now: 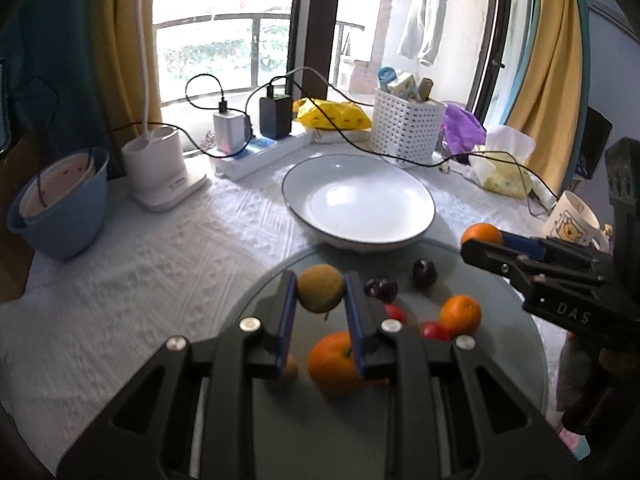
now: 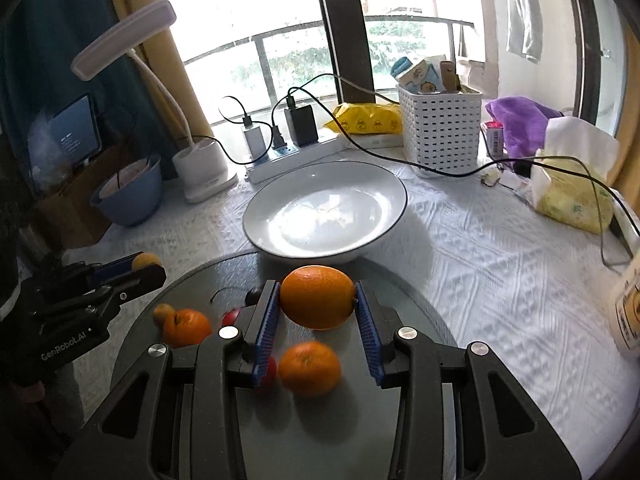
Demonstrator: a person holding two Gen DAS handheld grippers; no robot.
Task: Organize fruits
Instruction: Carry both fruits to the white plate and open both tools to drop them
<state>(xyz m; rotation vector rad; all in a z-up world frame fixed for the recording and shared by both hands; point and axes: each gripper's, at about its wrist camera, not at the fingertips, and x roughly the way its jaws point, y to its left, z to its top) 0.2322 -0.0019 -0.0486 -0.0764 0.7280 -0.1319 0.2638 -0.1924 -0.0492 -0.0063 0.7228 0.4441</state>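
We hold a yellow-brown round fruit (image 1: 320,293) pinched in our left gripper (image 1: 320,300) and a large orange (image 2: 317,296) clamped in our right gripper (image 2: 316,308), both lifted over the round grey glass board (image 2: 420,320), likely bound for the bowl. The wide white dark-rimmed bowl (image 2: 384,216) just beyond holds nothing yet; mandarins, cherries and small red fruits lie on the board.

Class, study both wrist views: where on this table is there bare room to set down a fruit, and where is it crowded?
Free: the white bowl, holding nothing, and the tablecloth between the blue bowl, the lamp base and the grey round mat. Crowded: the mat, strewn with loose oranges and small fruit, and the window edge beside the white basket.
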